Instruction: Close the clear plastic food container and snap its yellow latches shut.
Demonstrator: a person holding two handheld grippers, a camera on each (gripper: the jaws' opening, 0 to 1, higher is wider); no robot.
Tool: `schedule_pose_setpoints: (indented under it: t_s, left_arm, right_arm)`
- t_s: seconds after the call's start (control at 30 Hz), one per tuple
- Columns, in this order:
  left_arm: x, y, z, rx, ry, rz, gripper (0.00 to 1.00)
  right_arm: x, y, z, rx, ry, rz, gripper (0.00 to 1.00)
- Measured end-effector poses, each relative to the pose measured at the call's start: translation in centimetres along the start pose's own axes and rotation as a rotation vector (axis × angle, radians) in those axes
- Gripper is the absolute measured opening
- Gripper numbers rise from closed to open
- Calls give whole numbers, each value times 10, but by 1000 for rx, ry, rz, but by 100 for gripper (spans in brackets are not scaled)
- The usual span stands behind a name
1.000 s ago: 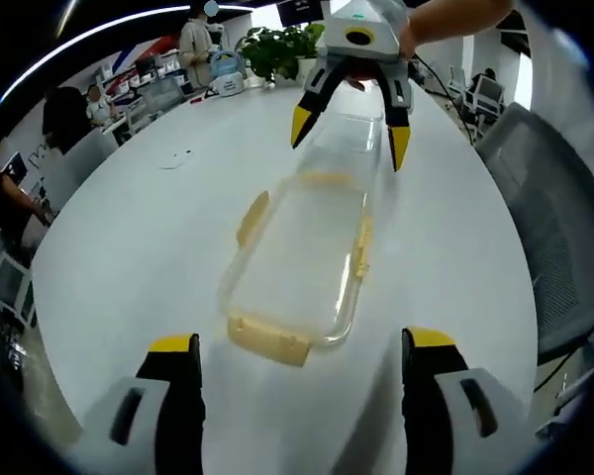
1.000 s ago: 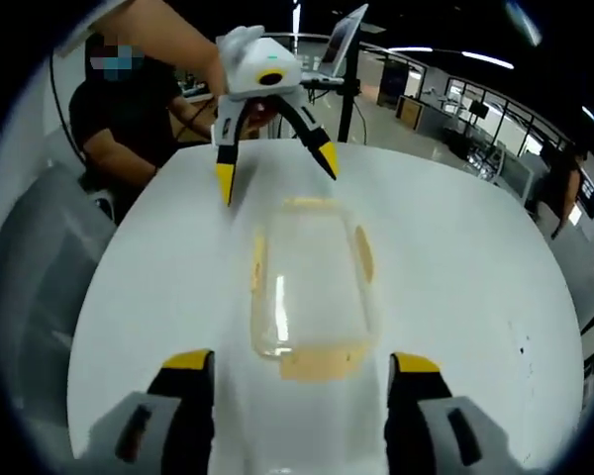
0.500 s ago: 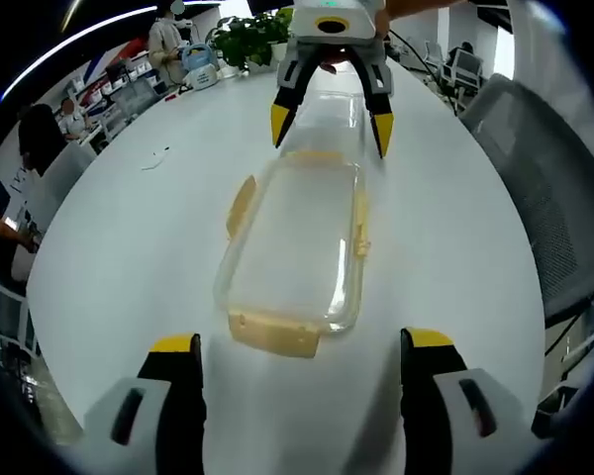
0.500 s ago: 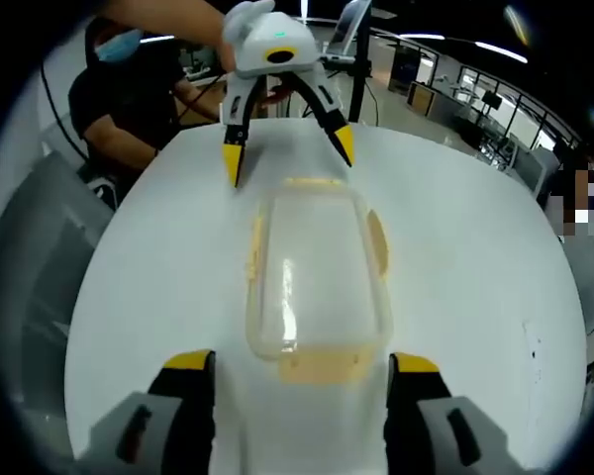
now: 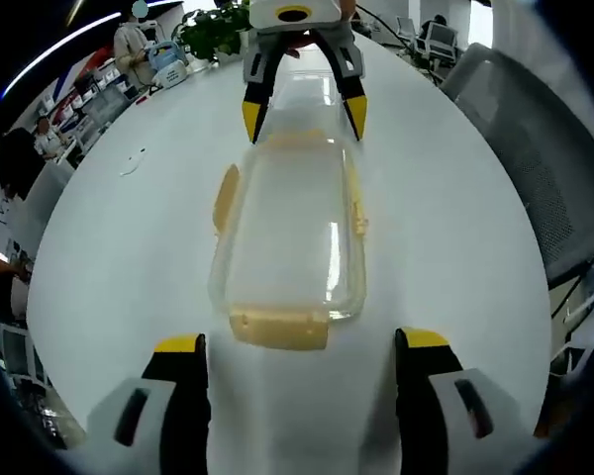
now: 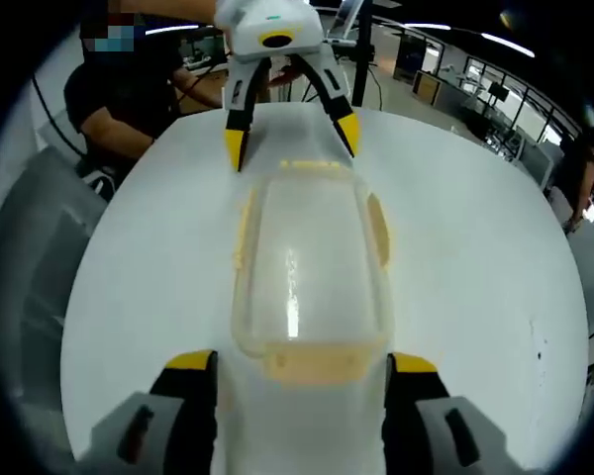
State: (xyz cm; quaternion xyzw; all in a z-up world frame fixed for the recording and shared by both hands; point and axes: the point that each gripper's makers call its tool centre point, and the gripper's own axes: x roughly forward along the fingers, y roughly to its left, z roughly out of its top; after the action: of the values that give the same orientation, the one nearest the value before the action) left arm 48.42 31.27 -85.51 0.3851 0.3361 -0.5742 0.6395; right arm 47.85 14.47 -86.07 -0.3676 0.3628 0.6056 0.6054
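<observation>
Container (image 5: 292, 233) lidded (latches (image 5: 277, 328) flared) between both spread grippers' fingers (image 5: 179, 366).

Round white table (image 5: 129, 247), grey mesh office chair (image 5: 544, 188), potted plant (image 5: 213, 30), open office desks (image 6: 495, 129), ceiling strip lights (image 6: 510, 42)

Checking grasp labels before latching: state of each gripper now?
Left gripper: open, holding nothing, at one end latch of the container.
Right gripper: open, holding nothing, at the opposite end.
</observation>
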Motion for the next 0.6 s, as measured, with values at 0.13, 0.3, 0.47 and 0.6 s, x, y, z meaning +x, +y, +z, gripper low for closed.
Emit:
schedule_pose_setpoints:
  t_s: [0.13,0.3,0.47,0.6]
  left_arm:
    - [1,2,1,5,-3,-7,76]
    - [1,3,1,6,-4,-17,76]
    - [2,3,1,0,-4,-31,72]
    - [2,2,2,8,-4,-41,67]
  right_arm:
    - [3,0,-3,-14,11,6,67]
    - [4,-1,0,-9,-4,15,67]
    - [2,-3,-1,-20,6,20,61]
    - [2,-3,0,-31,11,24,58]
